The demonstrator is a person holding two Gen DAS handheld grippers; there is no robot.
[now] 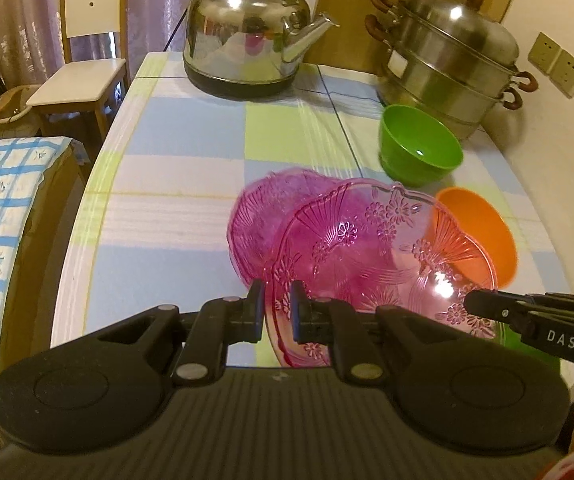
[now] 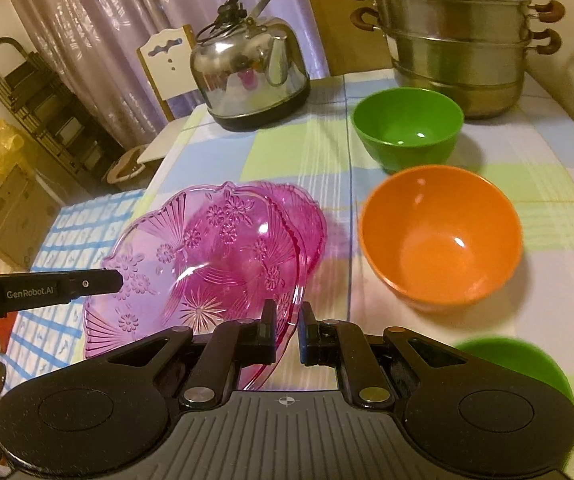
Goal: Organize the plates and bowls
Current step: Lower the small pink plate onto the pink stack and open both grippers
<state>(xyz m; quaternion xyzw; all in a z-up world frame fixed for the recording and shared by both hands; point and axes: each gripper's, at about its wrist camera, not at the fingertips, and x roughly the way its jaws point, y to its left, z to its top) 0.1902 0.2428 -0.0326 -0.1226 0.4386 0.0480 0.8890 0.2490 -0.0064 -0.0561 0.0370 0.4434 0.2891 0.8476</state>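
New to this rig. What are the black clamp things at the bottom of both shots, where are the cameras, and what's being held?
No robot here: a person holds a two-finger gripper in each hand, and each carries a fisheye camera looking along its fingers. One picture is from the left gripper, the other from the right gripper. Both are shut on opposite rim edges of one pink glass plate, held above a second pink plate. On the checked tablecloth stand a green bowl, an orange bowl, a kettle and a steamer pot.
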